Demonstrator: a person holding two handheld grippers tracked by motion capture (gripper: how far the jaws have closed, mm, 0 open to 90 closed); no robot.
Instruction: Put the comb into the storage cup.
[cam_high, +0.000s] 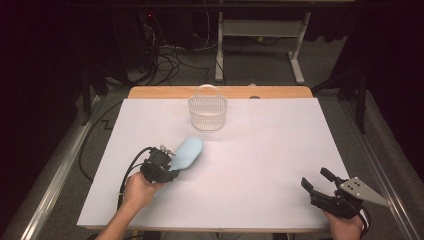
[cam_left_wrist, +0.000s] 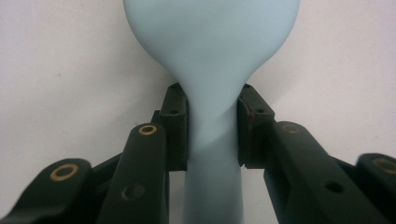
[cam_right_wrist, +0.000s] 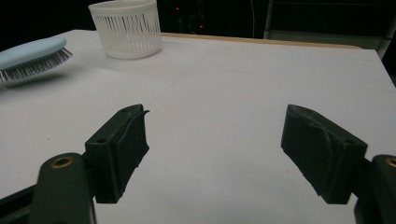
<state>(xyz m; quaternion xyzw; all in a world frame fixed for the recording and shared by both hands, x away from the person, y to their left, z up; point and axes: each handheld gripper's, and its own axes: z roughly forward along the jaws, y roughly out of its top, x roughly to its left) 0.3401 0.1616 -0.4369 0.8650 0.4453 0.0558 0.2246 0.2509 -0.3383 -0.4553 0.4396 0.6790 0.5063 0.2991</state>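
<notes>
A light blue hairbrush (cam_high: 187, 153) is held just above the white table sheet, left of centre, bristles down. My left gripper (cam_high: 172, 172) is shut on its handle; in the left gripper view both pads (cam_left_wrist: 180, 128) press the neck of the hairbrush (cam_left_wrist: 212, 70). The right gripper view has the hairbrush (cam_right_wrist: 30, 58) at its far left, bristles clear of the sheet. My right gripper (cam_high: 316, 179) stands open near the front right corner, and between its fingertips (cam_right_wrist: 126, 144) there is nothing.
A white slatted basket (cam_high: 207, 113) stands at the back middle of the table, also in the right gripper view as the basket (cam_right_wrist: 126, 30). The wooden table edge (cam_high: 150, 93) runs behind the white sheet. Dark floor, cables and a desk frame lie beyond.
</notes>
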